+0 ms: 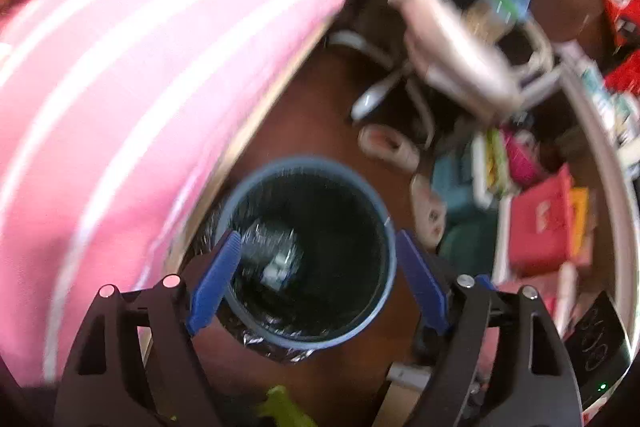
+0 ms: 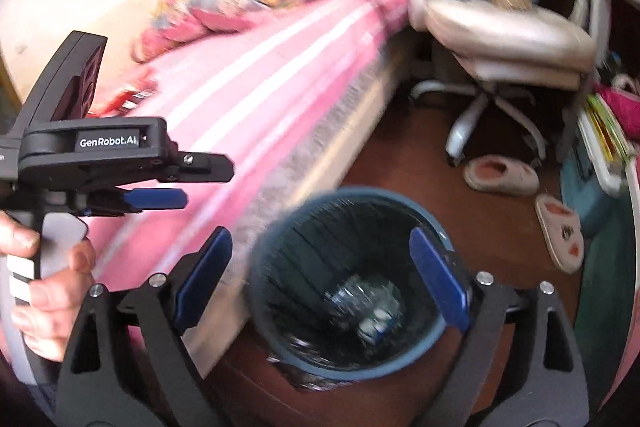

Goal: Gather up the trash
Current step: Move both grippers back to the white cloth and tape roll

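A: Left wrist view. Report your gripper and the bin.

B: Your left gripper (image 1: pixel 316 255) stands released: the blue pads are spread wide with nothing between them. The round blue plastic waste bin with a black liner (image 1: pixel 382 291) sits directly below and ahead of the pads, its mouth facing up at you. The crumpled clear plastic bottle with a blue-and-white label (image 1: pixel 276 261) lies at the bottom of the bin, nearer the left pad. The pink striped bedspread (image 1: pixel 140 67) runs along the bin's left side.

A: Right wrist view.

B: Your right gripper (image 2: pixel 322 267) is also released, pads wide apart and empty. The bin (image 2: pixel 280 291) is again below and just ahead, with the right pad over its rim. The bottle (image 2: pixel 372 303) rests inside, low and toward the right pad. The left gripper (image 2: pixel 156 199) shows to the left of the bin, over the bed edge, held in your hand (image 2: pixel 48 279).

A: What does the next move depend on?

B: Judged from this, the bottle is already binned, so both grippers are free. More trash must be found away from the bin; the beige slippers (image 2: pixel 500 175) beyond the bin are not trash. Neither hand is clearly nearer to anything collectable.
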A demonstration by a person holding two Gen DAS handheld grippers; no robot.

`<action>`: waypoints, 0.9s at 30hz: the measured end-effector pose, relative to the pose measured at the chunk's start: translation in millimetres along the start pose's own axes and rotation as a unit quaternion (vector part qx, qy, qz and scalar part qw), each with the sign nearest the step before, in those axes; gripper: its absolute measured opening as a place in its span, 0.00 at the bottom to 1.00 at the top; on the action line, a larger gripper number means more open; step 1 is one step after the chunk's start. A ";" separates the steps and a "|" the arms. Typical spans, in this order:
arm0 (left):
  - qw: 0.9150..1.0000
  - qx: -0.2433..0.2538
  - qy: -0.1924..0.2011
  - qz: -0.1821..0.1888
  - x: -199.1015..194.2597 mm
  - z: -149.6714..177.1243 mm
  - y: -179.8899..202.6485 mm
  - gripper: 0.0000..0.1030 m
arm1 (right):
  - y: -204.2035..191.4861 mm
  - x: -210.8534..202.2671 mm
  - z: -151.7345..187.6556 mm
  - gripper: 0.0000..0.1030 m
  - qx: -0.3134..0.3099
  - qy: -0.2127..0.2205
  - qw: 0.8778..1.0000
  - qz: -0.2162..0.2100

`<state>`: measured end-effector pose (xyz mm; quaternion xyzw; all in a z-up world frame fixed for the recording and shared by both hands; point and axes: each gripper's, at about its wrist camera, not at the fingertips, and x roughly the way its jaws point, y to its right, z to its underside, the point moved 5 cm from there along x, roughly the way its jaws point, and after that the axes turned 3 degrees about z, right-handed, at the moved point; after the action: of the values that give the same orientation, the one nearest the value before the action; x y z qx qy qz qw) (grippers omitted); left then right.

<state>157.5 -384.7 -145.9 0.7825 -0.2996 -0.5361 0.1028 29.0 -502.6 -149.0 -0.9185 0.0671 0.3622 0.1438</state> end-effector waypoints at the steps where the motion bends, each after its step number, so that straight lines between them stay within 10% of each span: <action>1: 1.000 -0.007 0.024 0.007 -16.7 -2.4 -0.9 0.78 | -11.5 -7.8 -8.1 0.87 -0.009 0.009 1.000 -0.011; 9: 0.982 -0.081 0.150 0.081 -142.8 2.6 -40.8 0.81 | -91.3 -53.4 -45.1 0.89 -0.059 0.051 0.994 -0.073; 27: 0.929 -0.224 0.294 -0.002 -333.9 48.1 -288.4 0.81 | -359.4 -63.3 -85.9 0.93 -0.190 0.148 0.954 -0.178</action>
<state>135.6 46.9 -44.7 0.8622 -0.1270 -0.3356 0.3576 120.1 -187.0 31.6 -0.9692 -0.1472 0.1966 0.0176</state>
